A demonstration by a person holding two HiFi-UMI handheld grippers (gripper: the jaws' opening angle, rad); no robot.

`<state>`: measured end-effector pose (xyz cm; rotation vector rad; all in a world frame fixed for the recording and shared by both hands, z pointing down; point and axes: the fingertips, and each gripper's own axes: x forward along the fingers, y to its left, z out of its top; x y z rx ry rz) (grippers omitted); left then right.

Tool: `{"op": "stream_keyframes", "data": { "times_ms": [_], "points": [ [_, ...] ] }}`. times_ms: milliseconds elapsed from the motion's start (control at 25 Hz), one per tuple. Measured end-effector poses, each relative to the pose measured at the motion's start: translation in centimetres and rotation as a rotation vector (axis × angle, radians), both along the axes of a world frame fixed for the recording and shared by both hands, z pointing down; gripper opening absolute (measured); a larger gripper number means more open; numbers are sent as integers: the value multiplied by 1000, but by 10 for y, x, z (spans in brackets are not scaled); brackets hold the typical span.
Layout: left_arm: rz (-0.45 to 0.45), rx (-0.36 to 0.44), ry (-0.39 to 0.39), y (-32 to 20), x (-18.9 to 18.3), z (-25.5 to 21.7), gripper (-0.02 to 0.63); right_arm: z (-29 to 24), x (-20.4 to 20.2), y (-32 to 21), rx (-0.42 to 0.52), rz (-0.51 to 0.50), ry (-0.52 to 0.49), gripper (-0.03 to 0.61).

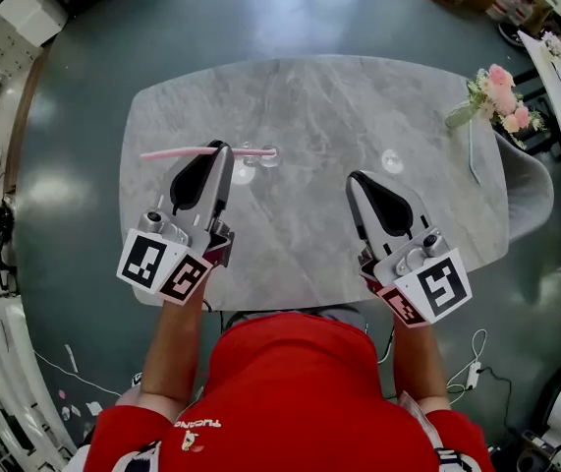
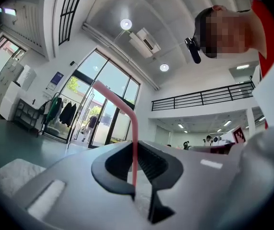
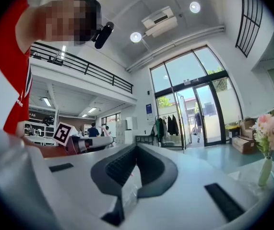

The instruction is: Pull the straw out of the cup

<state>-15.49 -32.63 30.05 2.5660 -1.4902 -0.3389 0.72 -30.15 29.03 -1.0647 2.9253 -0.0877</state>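
Observation:
A pink straw (image 1: pixel 172 152) lies level across the head view, lifted above the grey marble table (image 1: pixel 319 96). My left gripper (image 1: pixel 223 148) is shut on it partway along. In the left gripper view the straw (image 2: pixel 135 128) rises from between the jaws and bends off to the upper left. A clear cup (image 1: pixel 260 157) stands on the table just beyond the left gripper's tip, under the straw's right end. My right gripper (image 1: pixel 356 178) hovers over the table's middle with its jaws together. The narrow slit between them (image 3: pixel 136 150) shows only a clear glint.
A second clear glass (image 1: pixel 392 160) stands right of the right gripper. A vase of pink flowers (image 1: pixel 496 96) sits at the table's far right corner, beside a grey chair (image 1: pixel 531 190). Shelves and boxes ring the floor.

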Motion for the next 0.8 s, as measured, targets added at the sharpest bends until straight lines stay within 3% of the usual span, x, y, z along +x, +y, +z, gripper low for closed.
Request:
{"op": "stream_keyframes", "data": {
  "times_ms": [800],
  "points": [
    [-30, 106, -18, 80, 0, -45, 34, -17, -1, 46, 33, -16, -54, 0]
  ]
}}
